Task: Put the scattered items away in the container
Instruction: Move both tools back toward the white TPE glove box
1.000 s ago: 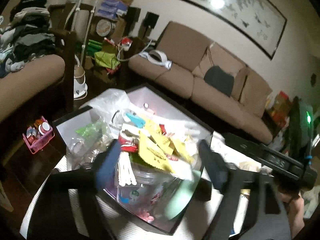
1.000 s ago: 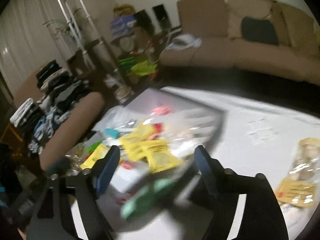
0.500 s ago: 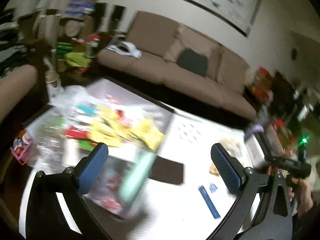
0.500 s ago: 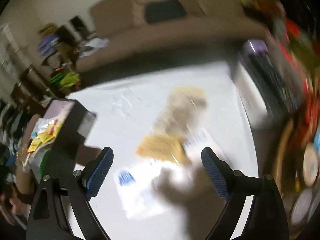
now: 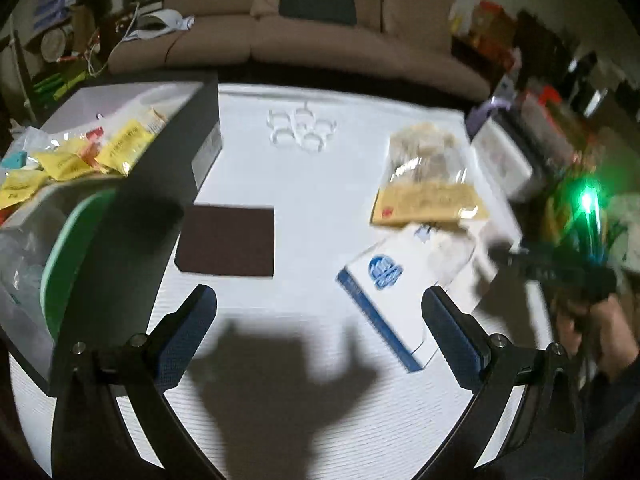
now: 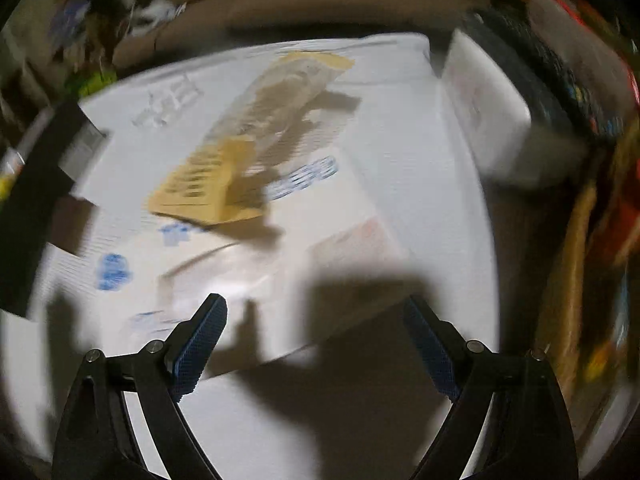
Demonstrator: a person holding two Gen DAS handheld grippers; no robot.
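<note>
Left wrist view, left gripper (image 5: 320, 330): fingers spread, holding nothing.
Right gripper (image 6: 316, 344): spread, empty, nearer the white box (image 6: 288, 240).
White box (image 5: 404, 276): 1, by table's (image 5: 304, 184) right edge, long axis diagonal.
Yellow-labelled bag (image 5: 430, 172): 1, overlapping box's far end.
Dark pad (image 5: 226, 242): 1.
Container (image 5: 168, 168): left edge, filled.
</note>
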